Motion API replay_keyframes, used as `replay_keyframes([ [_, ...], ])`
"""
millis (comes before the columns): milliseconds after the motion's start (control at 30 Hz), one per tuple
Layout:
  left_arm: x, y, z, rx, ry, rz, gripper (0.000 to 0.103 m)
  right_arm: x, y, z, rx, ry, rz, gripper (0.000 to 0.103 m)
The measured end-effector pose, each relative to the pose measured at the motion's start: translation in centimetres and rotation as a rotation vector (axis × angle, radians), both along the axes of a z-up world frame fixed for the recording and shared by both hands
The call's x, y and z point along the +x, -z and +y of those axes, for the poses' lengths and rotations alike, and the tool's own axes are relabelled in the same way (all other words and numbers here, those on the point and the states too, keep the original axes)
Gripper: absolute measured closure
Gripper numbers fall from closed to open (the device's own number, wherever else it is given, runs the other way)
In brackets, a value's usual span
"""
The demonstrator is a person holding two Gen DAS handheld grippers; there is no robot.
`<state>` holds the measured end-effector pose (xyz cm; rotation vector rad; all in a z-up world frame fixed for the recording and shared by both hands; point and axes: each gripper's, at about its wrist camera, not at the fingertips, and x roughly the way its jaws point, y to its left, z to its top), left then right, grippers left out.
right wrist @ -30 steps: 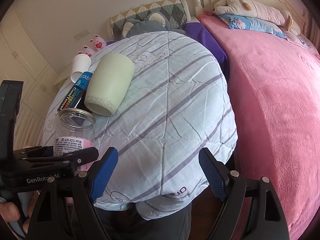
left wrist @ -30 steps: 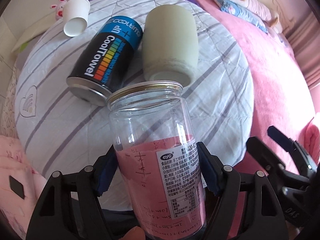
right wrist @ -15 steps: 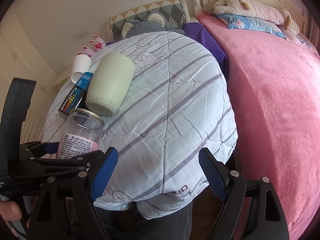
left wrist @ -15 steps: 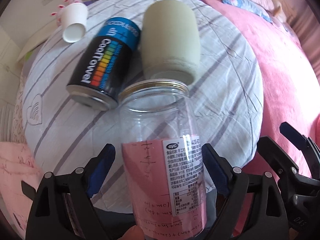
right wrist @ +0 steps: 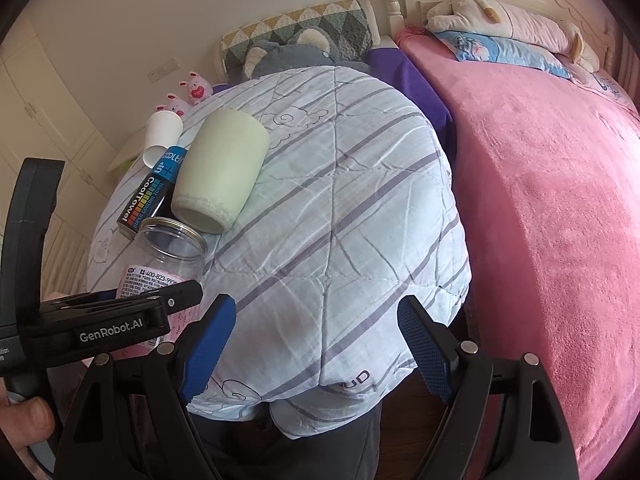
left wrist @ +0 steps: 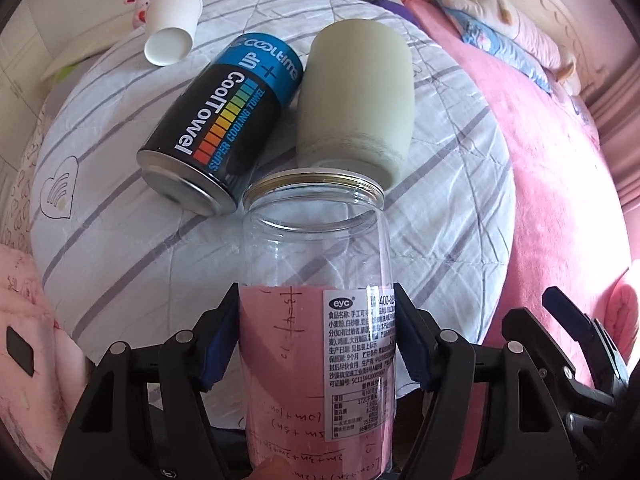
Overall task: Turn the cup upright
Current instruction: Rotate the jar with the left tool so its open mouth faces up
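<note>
My left gripper (left wrist: 316, 344) is shut on a clear plastic jar (left wrist: 316, 280) with a gold rim and pink paper inside; its open mouth points away from me, over the striped quilt (left wrist: 120, 208). The jar also shows in the right wrist view (right wrist: 164, 264), held by the left gripper (right wrist: 120, 320). A pale green cup (left wrist: 354, 108) lies on its side just beyond the jar, also in the right wrist view (right wrist: 218, 168). My right gripper (right wrist: 316, 344) is open and empty over the quilt's near edge.
A black and blue CoolTowel can (left wrist: 220, 128) lies beside the green cup. A white paper cup (left wrist: 172, 24) lies at the far left. A pink blanket (right wrist: 540, 200) covers the bed on the right. Plush toys (right wrist: 304, 48) sit at the back.
The left gripper's fingers were spread off the jar half a second ago and have closed on it again. The jar sits slightly farther back from the can. The right gripper has not moved.
</note>
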<state>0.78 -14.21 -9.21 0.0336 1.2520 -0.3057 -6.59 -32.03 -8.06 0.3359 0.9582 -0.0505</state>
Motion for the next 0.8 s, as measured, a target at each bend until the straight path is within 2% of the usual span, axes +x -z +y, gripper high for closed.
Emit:
replay_keyframes([
  [167, -0.1, -0.7, -1.8, -0.002, 0.034, -0.026, 0.032, -0.3, -0.1, -0.1, 0.001, 0.008, -0.004, 0.019],
  [300, -1.0, -1.8, -1.4, -0.001, 0.041, -0.078, 0.032, -0.5, -0.3, 0.0, -0.002, 0.008, -0.009, 0.019],
  [567, -2.9, -5.5, 1.4, -0.005, 0.004, -0.258, 0.032, -0.9, -1.0, 1.0, -0.009, -0.003, -0.023, 0.019],
  [800, -2.9, -7.3, 4.7, 0.005, -0.065, -0.485, 0.032, -1.1, -1.5, 2.8, -0.017, -0.032, -0.033, 0.019],
])
